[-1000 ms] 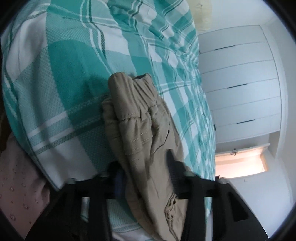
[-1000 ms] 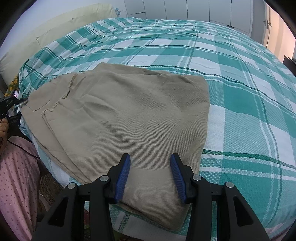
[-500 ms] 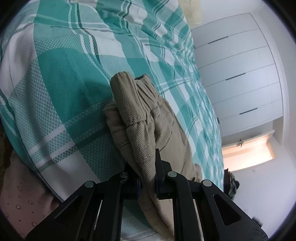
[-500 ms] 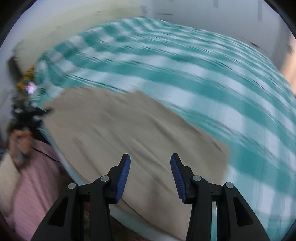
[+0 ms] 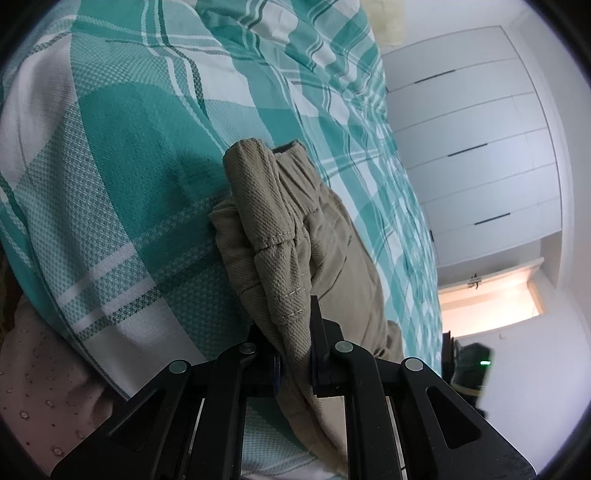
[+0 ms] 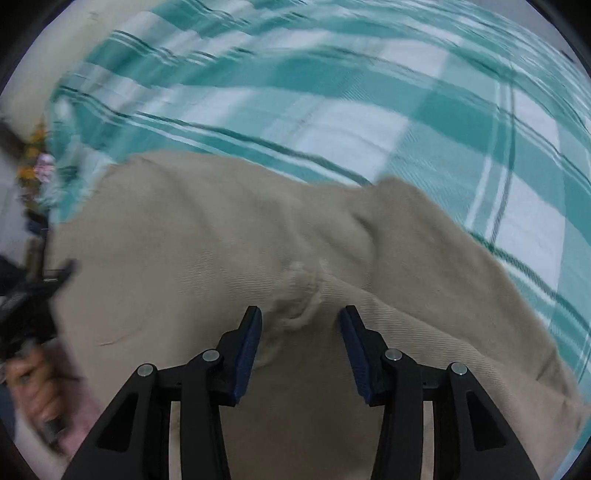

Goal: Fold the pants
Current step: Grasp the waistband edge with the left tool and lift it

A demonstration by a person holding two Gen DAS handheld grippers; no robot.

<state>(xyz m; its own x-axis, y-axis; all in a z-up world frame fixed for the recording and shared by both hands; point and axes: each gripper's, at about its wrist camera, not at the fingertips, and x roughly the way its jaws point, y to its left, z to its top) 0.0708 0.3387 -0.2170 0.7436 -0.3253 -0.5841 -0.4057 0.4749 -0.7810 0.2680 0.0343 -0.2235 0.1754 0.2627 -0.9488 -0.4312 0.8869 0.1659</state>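
Beige pants (image 5: 280,221) lie folded near the edge of a bed with a teal and white checked cover (image 5: 129,147). My left gripper (image 5: 295,332) is shut on a bunched corner of the pants at the stitched waistband. In the blurred right wrist view the pants (image 6: 184,258) spread wide over the cover (image 6: 332,92). My right gripper (image 6: 301,317) hovers just above them, jaws open, over a small wrinkled bump of cloth. Nothing is pinched between its blue pads (image 6: 249,350).
White wardrobe doors (image 5: 480,147) and a lit doorway (image 5: 491,302) stand beyond the bed. A pale pillow (image 5: 388,18) lies at the bed's far end. A person's hand (image 6: 29,376) and pink sleeve (image 5: 37,387) are at the bed's near edge.
My left gripper's jaws went from open around the pants corner to shut on it. My right gripper swept sideways across the pants towards their middle and tilted further down.
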